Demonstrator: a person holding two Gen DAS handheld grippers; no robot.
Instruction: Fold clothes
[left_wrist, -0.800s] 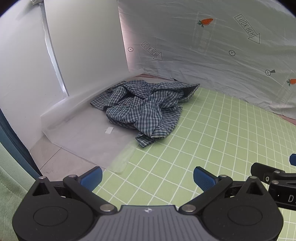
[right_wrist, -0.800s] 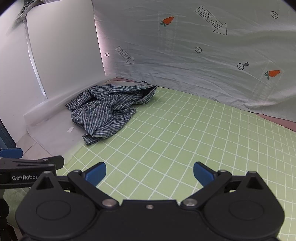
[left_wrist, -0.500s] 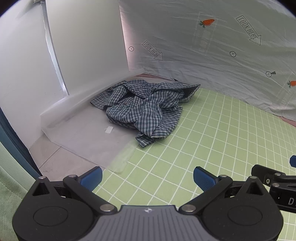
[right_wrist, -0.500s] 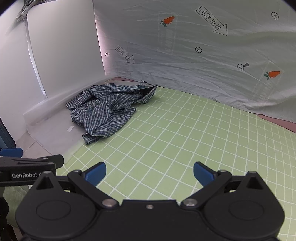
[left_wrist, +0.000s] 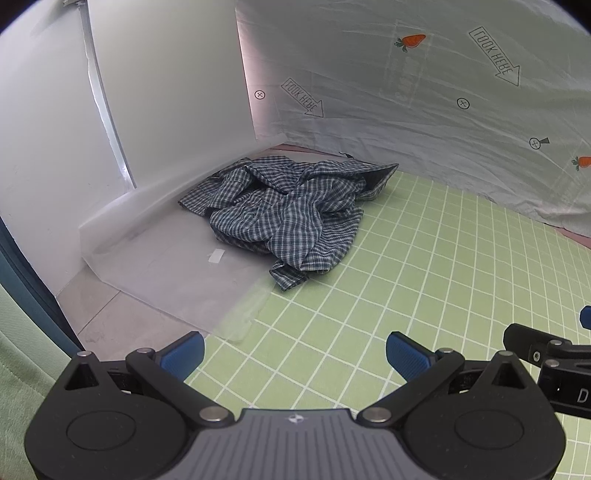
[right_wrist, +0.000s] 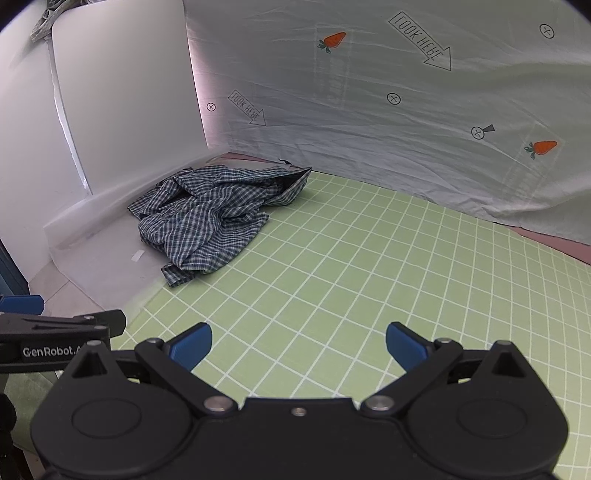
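Both grippers, left (left_wrist: 294, 352) and right (right_wrist: 298, 345), hang side by side angled down over the green mat (right_wrist: 369, 277), jaws wide and empty, well short of the crumpled plaid shirt (left_wrist: 284, 214).

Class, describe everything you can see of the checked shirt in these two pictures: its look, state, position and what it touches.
The checked shirt is dark blue-green with fine white lines, apparently thin woven cloth. It lies crumpled in an unfolded heap, folds overlapping, a narrow end trailing toward the camera. It sits in the far left corner, partly on the green grid mat and partly on the clear plastic sheet, near the white backdrop cloth. Neither gripper touches it.
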